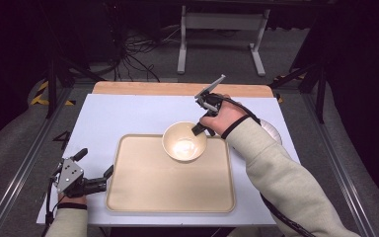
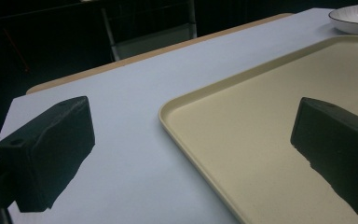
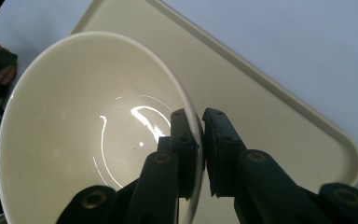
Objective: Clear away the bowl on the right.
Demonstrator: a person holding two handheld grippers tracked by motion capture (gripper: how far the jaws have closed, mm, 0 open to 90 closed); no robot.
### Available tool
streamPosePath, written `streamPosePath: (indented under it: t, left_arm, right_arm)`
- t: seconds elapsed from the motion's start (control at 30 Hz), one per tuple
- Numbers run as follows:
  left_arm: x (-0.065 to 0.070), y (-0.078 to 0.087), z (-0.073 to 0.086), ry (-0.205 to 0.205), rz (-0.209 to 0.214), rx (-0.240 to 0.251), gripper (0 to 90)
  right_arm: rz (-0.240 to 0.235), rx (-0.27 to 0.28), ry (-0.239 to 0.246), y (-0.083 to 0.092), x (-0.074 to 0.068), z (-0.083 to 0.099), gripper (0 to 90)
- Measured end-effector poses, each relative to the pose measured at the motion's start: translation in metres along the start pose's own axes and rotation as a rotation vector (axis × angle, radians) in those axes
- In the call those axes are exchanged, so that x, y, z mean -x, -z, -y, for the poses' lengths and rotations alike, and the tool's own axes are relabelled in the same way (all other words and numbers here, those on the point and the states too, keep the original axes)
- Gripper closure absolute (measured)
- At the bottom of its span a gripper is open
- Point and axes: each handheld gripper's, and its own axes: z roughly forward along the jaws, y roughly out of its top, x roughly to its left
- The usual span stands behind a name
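Right gripper [image 3: 201, 140] in your hand pinches rim of cream bowl [image 1: 184, 141]: one jaw inside, one outside, pressed tight on wall. Bowl sits at far right corner of beige tray [image 1: 170, 198], over its far edge; glossy inside. Tray lies on white table [image 1: 108, 116], mid to near. Your left gripper [image 1: 94, 163] rests near left, jaws spread wide, nothing between, straddling tray's left rim. White plate [image 2: 354, 21] lies at right, beyond tray.
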Motion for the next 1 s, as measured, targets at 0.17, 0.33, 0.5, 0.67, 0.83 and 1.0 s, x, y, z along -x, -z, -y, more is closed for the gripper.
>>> streamPosePath:
  t: [0.17,0.33,0.5,0.67,0.83,1.0]
  left_arm:
    - [0.000,0.000,0.000,-0.003,0.002,-0.001,0.3]
    - [0.000,0.000,0.000,-0.003,0.001,-0.002,0.2]
    - [0.000,0.000,0.000,-0.004,-0.002,0.000,0.3]
    - [0.000,0.000,0.000,-0.003,-0.001,0.000,0.3]
    - [0.000,0.000,0.000,-0.005,0.002,-0.002,0.3]
    - [0.000,0.000,0.000,-0.005,0.001,-0.003,0.3]
  right_arm:
    - [-0.029,0.001,0.010,-0.008,-0.007,-0.003,82.6]
    - [-0.043,0.002,0.019,-0.013,-0.011,-0.005,82.5]
    - [-0.064,0.001,0.023,-0.019,-0.016,-0.006,81.7]
    - [-0.074,-0.009,0.025,-0.029,-0.019,-0.007,80.8]
    - [-0.077,-0.012,0.022,-0.039,-0.018,-0.007,80.7]
    - [-0.074,-0.026,0.024,-0.049,-0.017,-0.005,80.6]
